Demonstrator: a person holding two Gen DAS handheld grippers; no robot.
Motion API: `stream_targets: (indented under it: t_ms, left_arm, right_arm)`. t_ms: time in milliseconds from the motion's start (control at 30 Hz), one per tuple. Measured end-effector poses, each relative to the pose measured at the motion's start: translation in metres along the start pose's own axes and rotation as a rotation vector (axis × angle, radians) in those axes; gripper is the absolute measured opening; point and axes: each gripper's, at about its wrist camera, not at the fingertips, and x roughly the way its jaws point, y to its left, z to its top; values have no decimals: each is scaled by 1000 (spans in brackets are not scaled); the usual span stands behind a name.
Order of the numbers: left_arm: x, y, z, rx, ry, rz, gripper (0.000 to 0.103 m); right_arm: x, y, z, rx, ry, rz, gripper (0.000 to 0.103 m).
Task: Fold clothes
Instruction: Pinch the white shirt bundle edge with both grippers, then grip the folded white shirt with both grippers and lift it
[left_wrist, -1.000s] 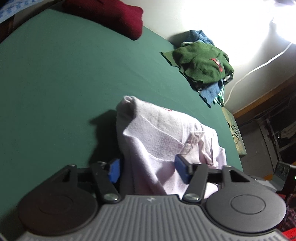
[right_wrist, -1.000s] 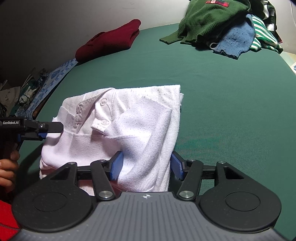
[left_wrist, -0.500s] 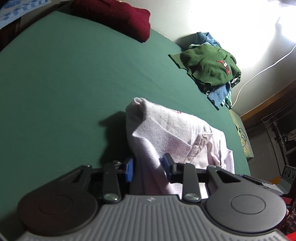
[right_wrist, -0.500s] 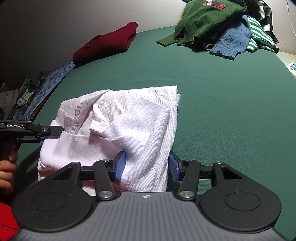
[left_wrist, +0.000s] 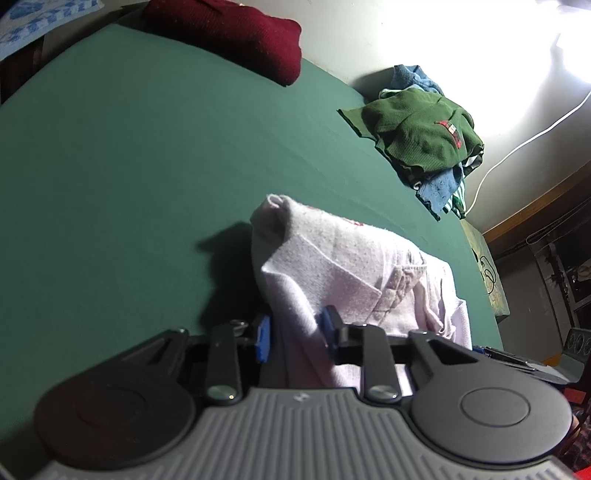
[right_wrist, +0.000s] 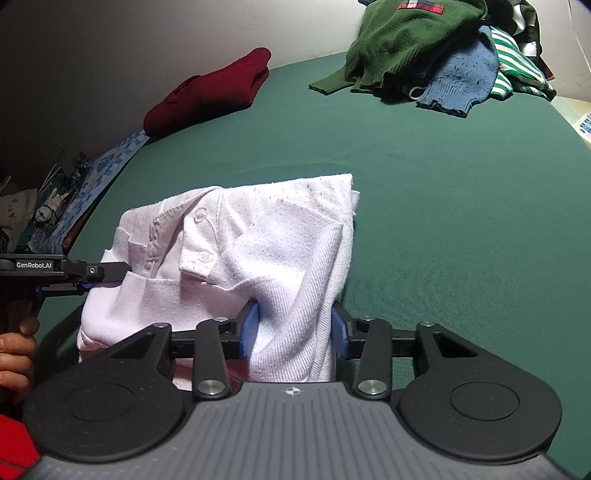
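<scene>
On the green bed sheet (right_wrist: 461, 221), near its front edge, lies the white polo shirt (right_wrist: 266, 236), folded to a compact block. Left gripper (left_wrist: 295, 332) and right gripper (right_wrist: 295, 325) each straddle a near corner, jaws closing, pads pressing bunched cloth, presumably to lift both ends level. Unfolded clothes pile (right_wrist: 443, 55) sits well apart.

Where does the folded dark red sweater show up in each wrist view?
Left wrist: dark red sweater at the top, left of centre, at the far edge of the green bed sheet.
Right wrist: dark red sweater in the upper left, against the wall.
Shared landmark: the green sweater on the clothes pile.
</scene>
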Motion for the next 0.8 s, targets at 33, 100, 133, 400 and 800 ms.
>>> stream_targets:
  t_ms: [33,100,133,400,800]
  left_arm:
    - [0,0,0,-3,1,0,25]
    - [1,1,1,-12,2,-6,25]
    - [1,2,1,-17,4,-10,29]
    - [1,7,3,-47,7,-41,38]
    - [0,14,3,-90,5,-74,35]
  right_arm:
    - [0,-2,1,16,8,11,36]
    - [1,-4,3,31,23,26,39]
    - [2,-4,4,28,29,31,43]
    - [5,-4,8,41,29,65,58]
    - [5,-14,14,52,82,114,52]
